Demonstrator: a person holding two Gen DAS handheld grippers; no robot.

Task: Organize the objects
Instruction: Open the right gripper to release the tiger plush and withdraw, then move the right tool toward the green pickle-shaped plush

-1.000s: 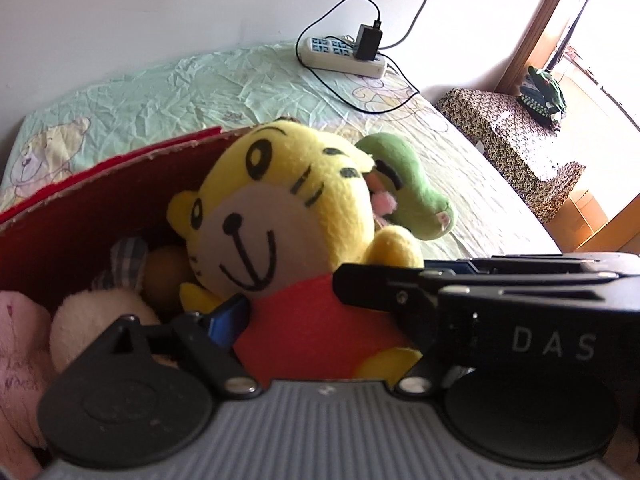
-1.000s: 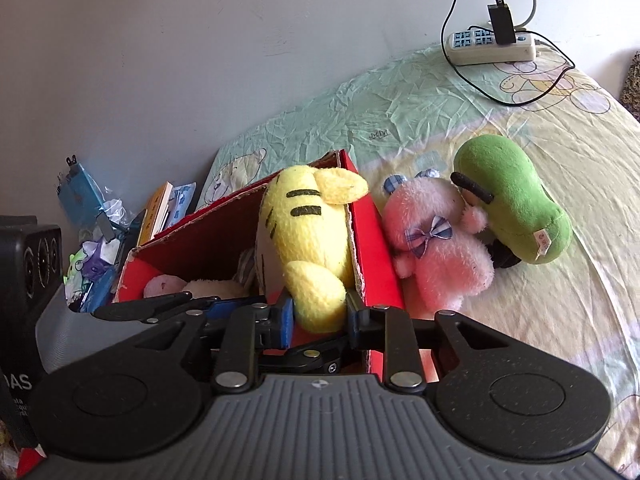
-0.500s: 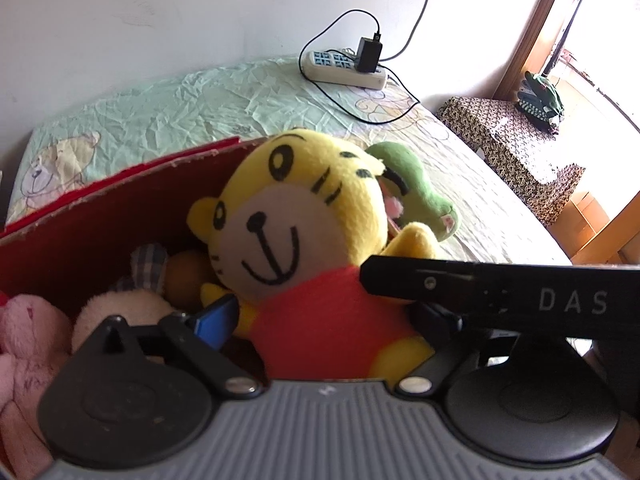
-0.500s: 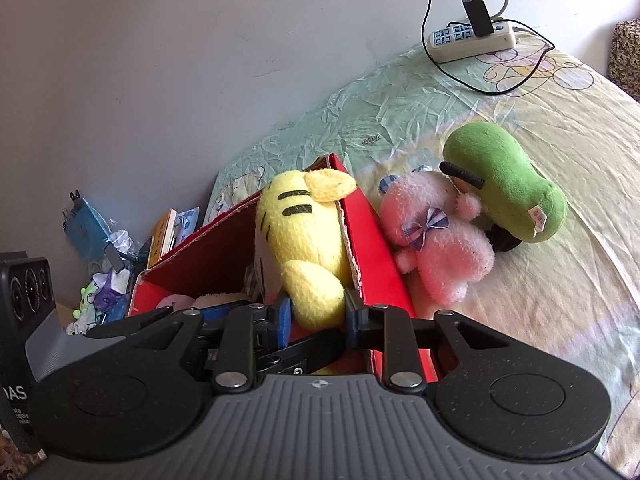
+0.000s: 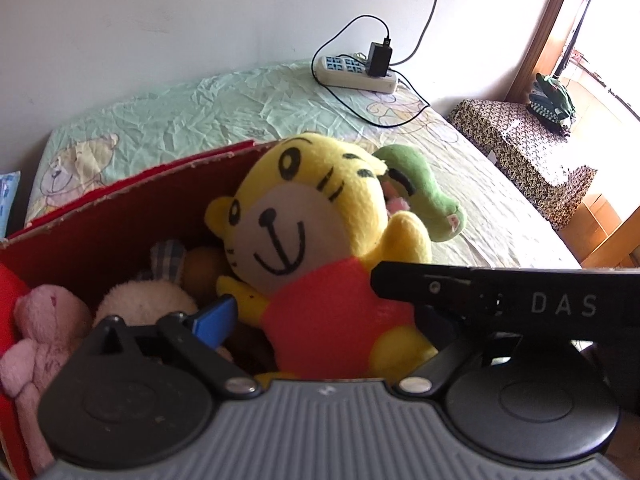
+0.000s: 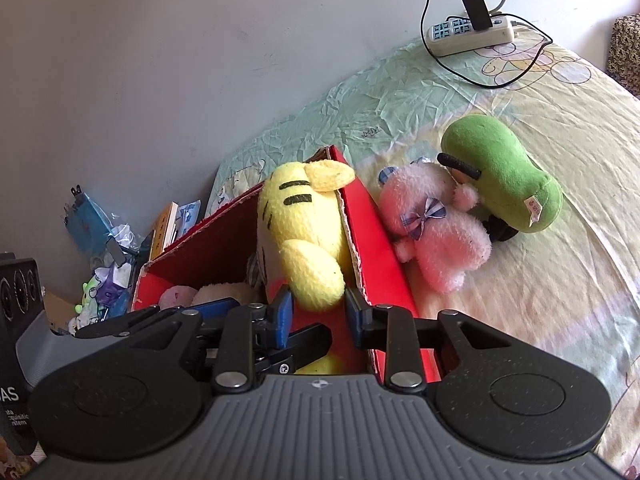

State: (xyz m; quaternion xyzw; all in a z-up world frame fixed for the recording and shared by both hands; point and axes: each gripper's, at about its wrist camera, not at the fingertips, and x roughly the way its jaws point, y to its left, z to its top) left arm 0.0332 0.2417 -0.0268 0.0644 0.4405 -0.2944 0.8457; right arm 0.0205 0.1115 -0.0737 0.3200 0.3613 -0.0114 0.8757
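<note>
A yellow tiger plush (image 5: pixel 312 232) in a red shirt stands upright at the right end of the red cardboard box (image 5: pixel 120 216). My left gripper (image 5: pixel 324 320) faces its belly with the jaws opening wide. Its blue left pad (image 5: pixel 216 316) is clear of the shirt, and its right finger is hidden behind the right gripper's black bar (image 5: pixel 500 296). My right gripper (image 6: pixel 318 308) is shut on the tiger's yellow paw (image 6: pixel 316 276), with its jaws just starting to open. The tiger (image 6: pixel 304 216) leans on the box wall (image 6: pixel 376 248).
A pink plush (image 6: pixel 436 232) and a green plush (image 6: pixel 504 176) lie on the bed right of the box. Inside the box lie a pink plush (image 5: pixel 44 328) and a cream plush (image 5: pixel 140 300). A power strip (image 6: pixel 468 32) with cables sits by the wall. A patterned stool (image 5: pixel 528 148) stands beyond the bed.
The left jaws have spread apart and let go of the tiger's body. The right pads have eased slightly around the paw. The tiger stays upright in the box.
</note>
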